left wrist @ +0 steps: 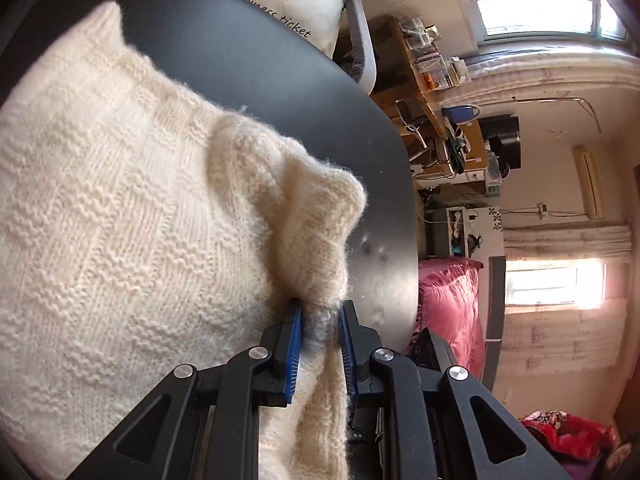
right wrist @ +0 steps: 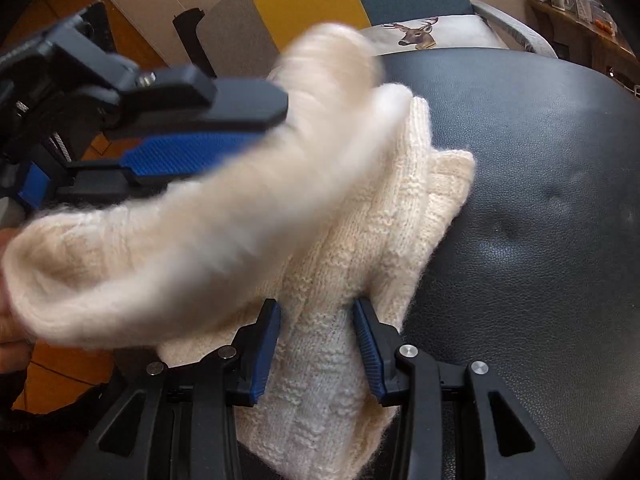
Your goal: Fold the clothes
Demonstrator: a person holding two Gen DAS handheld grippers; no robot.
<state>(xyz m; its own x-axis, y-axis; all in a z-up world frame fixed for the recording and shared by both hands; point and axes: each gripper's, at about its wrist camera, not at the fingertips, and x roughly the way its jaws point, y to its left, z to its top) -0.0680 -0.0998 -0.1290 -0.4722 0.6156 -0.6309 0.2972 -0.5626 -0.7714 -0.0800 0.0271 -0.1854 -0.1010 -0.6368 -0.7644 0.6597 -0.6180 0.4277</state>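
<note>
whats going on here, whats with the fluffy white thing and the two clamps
A person is folding a cream knitted garment on a dark leather surface, using a handheld gripper in each hand. The left gripper is shut on a bunched edge of the knit and carries that part across; it looks blurred in the right wrist view. The right gripper grips another part of the garment down near the surface. The fold is underway, not finished. A deer-print cushion sits behind.

Fuzzy cream knitted wool sweater [left wrist: 120, 208], dark grained leather-look worktop [right wrist: 540, 200] with soft sheen, matt black plastic gripper [left wrist: 320, 312], ribbed blue pads [left wrist: 296, 320]
</note>
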